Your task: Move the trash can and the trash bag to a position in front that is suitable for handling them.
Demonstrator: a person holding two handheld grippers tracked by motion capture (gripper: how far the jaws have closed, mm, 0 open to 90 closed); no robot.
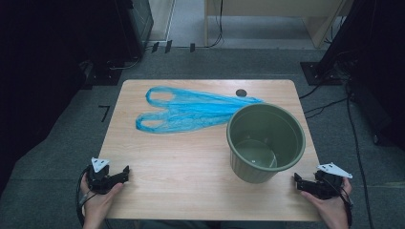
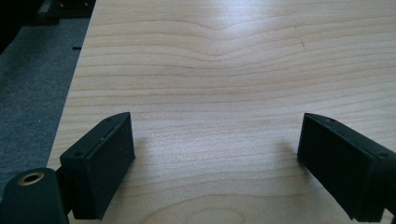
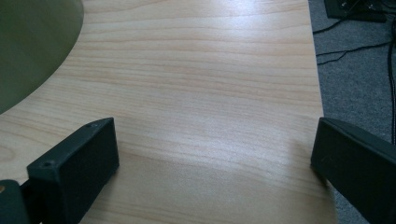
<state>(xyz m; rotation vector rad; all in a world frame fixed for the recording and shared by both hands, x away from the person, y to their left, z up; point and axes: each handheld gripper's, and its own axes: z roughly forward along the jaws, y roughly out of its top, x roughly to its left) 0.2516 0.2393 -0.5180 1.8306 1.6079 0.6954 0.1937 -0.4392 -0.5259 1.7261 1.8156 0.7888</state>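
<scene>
A blue plastic bag [image 1: 188, 110] lies flat across the back of the wooden table [image 1: 191, 176], its two handles pointing left. An olive-green bucket [image 1: 265, 141] stands upright and empty at the right; its wall [image 3: 32, 51] curves into the upper left of the right gripper view. My left gripper [image 1: 125, 173] rests at the table's front left corner, open, with bare wood between its jaws [image 2: 215, 149]. At the front right corner sits my right gripper [image 1: 297, 182], also open and holding nothing [image 3: 212, 154], just right of the bucket.
A round cable hole [image 1: 241, 92] sits near the table's back edge. Grey carpet [image 1: 52, 157] surrounds the table. Cables [image 1: 334, 102] run over the floor at the right, and dark equipment stands at the back left and back right.
</scene>
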